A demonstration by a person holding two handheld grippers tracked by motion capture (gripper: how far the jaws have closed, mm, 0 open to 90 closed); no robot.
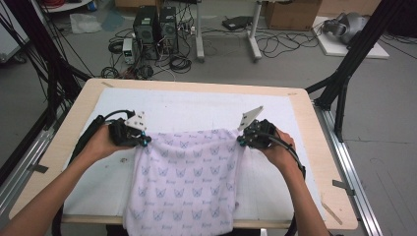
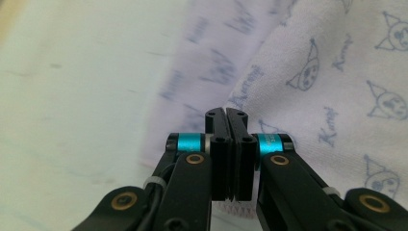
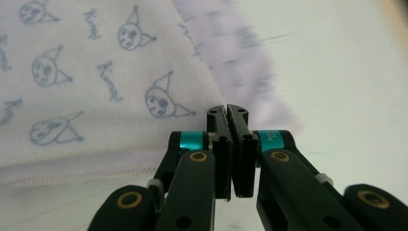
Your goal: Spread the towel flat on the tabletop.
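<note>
Both grippers, left gripper (image 1: 145, 141) and right gripper (image 1: 240, 141), clamp the printed cloth (image 1: 189, 182) at its far corners, forearms angling inward. It hangs over the near edge of the white-matted table (image 1: 319, 162); cables and computer towers (image 1: 156, 29) sit beyond.

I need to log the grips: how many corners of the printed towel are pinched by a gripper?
2. The left gripper pinches the far left corner of the towel; the right gripper pinches the far right corner. The near edge hangs over the table edge, its corners free.

Two computer towers (image 1: 156, 30) and a cardboard box (image 1: 293, 14) (floor beyond the table (image 1: 324, 162)).
</note>
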